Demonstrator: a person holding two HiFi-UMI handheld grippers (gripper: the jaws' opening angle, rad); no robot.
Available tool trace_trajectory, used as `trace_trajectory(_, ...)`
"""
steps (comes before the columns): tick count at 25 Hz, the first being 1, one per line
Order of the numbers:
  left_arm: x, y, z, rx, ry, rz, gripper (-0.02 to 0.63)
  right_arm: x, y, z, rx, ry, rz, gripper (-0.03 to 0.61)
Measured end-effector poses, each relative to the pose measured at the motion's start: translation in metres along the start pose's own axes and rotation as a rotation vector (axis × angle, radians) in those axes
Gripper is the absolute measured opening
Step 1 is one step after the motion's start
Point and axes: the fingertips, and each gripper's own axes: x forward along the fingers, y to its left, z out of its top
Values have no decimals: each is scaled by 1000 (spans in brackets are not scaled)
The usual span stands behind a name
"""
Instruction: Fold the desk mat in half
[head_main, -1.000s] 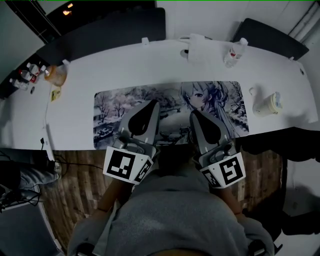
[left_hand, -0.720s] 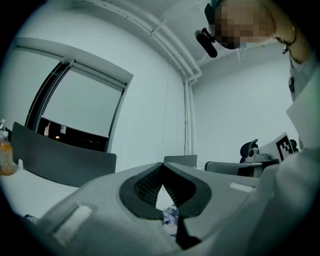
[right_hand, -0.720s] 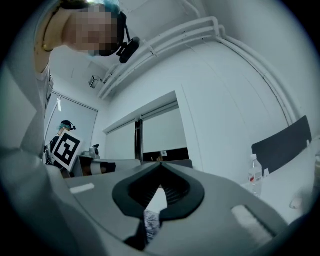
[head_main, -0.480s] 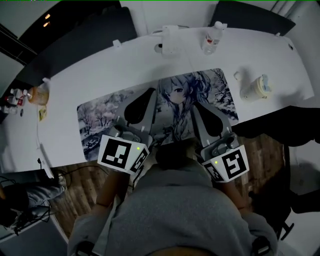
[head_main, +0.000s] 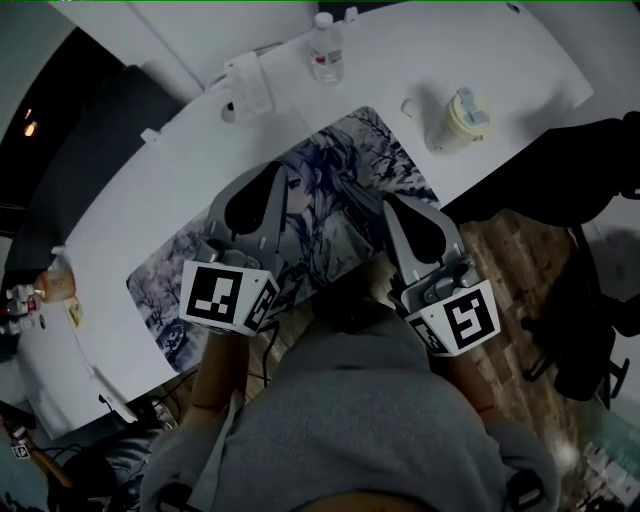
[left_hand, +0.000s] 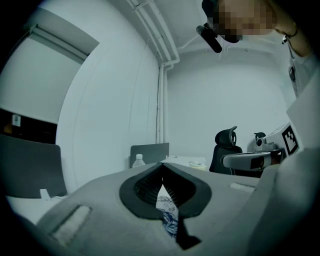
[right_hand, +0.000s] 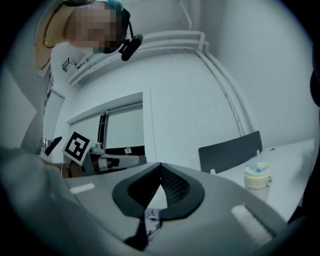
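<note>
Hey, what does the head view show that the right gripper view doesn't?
Only the head view shows the whole desk mat spread flat on the white table, along with the water bottle and the wooden floor. Only the right gripper view shows close up that the right claw has its jaws closed together with nothing gripped, and a window behind. Both show the lidded cup, the left claw and some of the mat's print.

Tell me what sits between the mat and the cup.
A small white item, too small to identify, sits on the table between the mat and the cup, as the head view shows.
</note>
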Motion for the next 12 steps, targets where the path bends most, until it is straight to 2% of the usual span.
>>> trace_trajectory(6, 47, -21, -5, 46, 34, -113, -2, -20, -40, -4, -4, 7, -131, 0)
trace_trajectory(12, 85, -45, -14, 132, 80, -239, -2, -40, -68, -13, -1, 28, -233, 0)
